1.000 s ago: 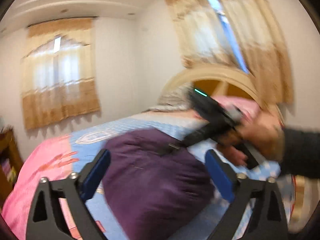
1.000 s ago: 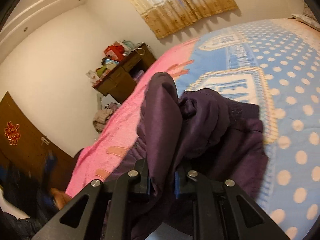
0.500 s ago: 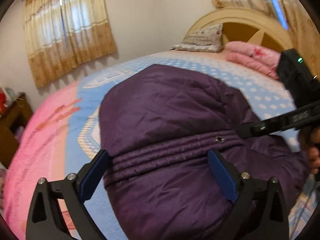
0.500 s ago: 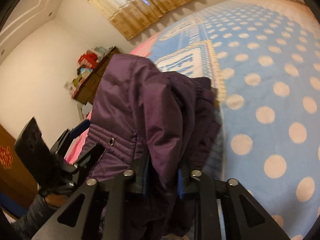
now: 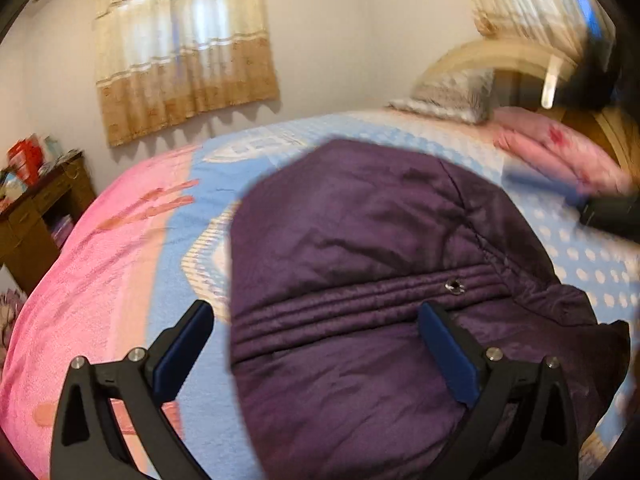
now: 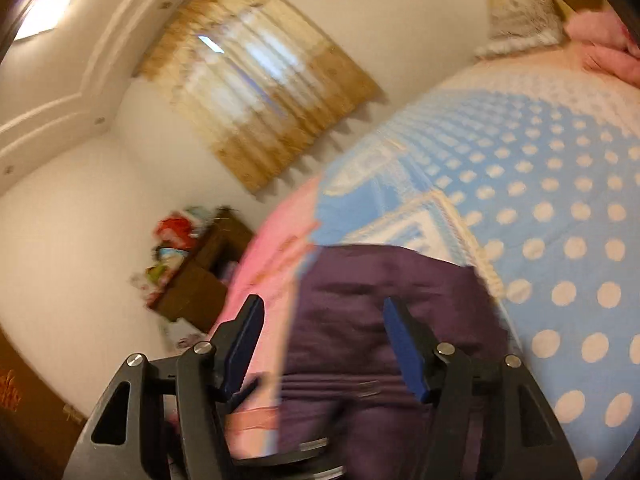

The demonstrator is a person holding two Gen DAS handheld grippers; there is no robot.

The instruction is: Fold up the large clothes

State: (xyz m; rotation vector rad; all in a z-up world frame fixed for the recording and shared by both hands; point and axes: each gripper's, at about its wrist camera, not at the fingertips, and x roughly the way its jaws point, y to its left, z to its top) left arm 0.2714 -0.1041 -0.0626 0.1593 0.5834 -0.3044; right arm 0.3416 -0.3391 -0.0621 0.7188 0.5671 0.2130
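A dark purple padded jacket [image 5: 380,280] lies folded over on the bed, its ribbed band with a snap button facing me. My left gripper [image 5: 316,344] is open and empty, hovering just above the jacket's near part. My right gripper [image 6: 322,344] is open and empty above the same jacket [image 6: 384,312], which lies flat below it. The right gripper also shows blurred at the right edge of the left wrist view [image 5: 608,216].
The bed has a blue polka-dot and pink cover [image 5: 132,248]. A grey pillow [image 5: 448,96] and pink folded bedding [image 5: 560,148] lie by the headboard. A wooden cabinet [image 5: 36,216] with clutter stands left of the bed. Curtained windows [image 5: 184,48] are on the walls.
My right gripper has opened and let go of the jacket fold, which has dropped flat onto the bed. The right gripper has pulled back and up. My left gripper stays open over the jacket.
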